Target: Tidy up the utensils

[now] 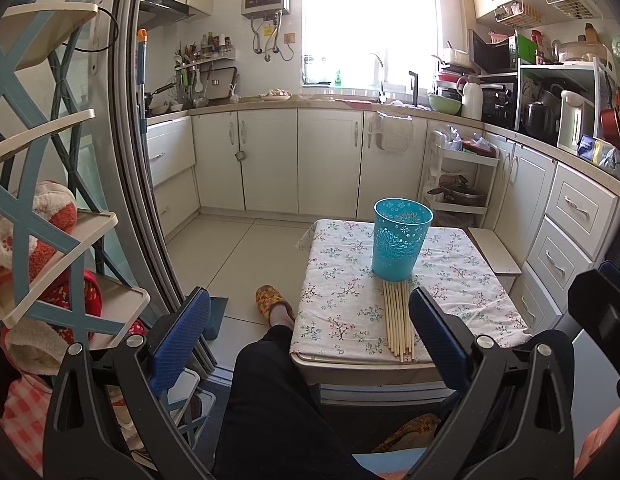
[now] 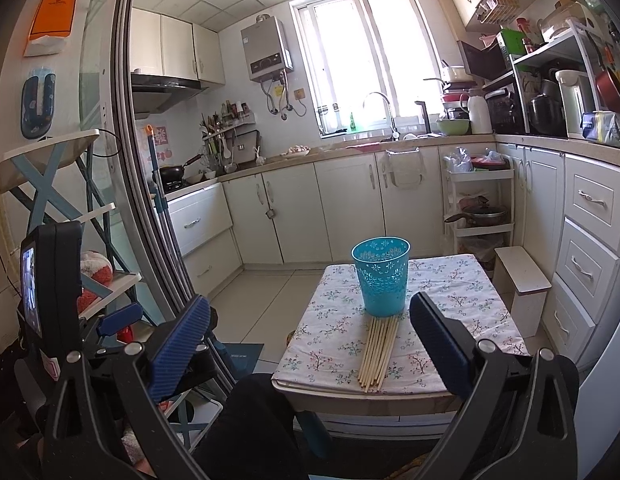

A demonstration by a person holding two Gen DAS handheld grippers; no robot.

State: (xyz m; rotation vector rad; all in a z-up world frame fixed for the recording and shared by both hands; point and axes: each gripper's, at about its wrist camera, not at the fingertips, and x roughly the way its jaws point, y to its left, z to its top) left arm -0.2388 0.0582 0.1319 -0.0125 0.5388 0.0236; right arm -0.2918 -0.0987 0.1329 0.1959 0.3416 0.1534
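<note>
A bundle of pale wooden chopsticks (image 1: pixel 398 320) (image 2: pixel 378 354) lies flat on a small table with a floral cloth (image 1: pixel 342 304) (image 2: pixel 450 312), pointing from the near edge toward a blue perforated cup (image 1: pixel 401 239) (image 2: pixel 382 276) that stands upright just behind them. My left gripper (image 1: pixel 310 332) is open and held back from the table, above a person's black-trousered leg. My right gripper (image 2: pixel 310 336) is open too, short of the table's near edge. Neither holds anything.
A blue-and-white shelf rack (image 1: pixel 49 216) with soft items stands at the left beside a sliding door frame (image 1: pixel 149 200). A white step stool (image 2: pixel 522 280) sits right of the table, next to drawers (image 2: pixel 590 240). A slippered foot (image 1: pixel 271 302) rests on the tile floor.
</note>
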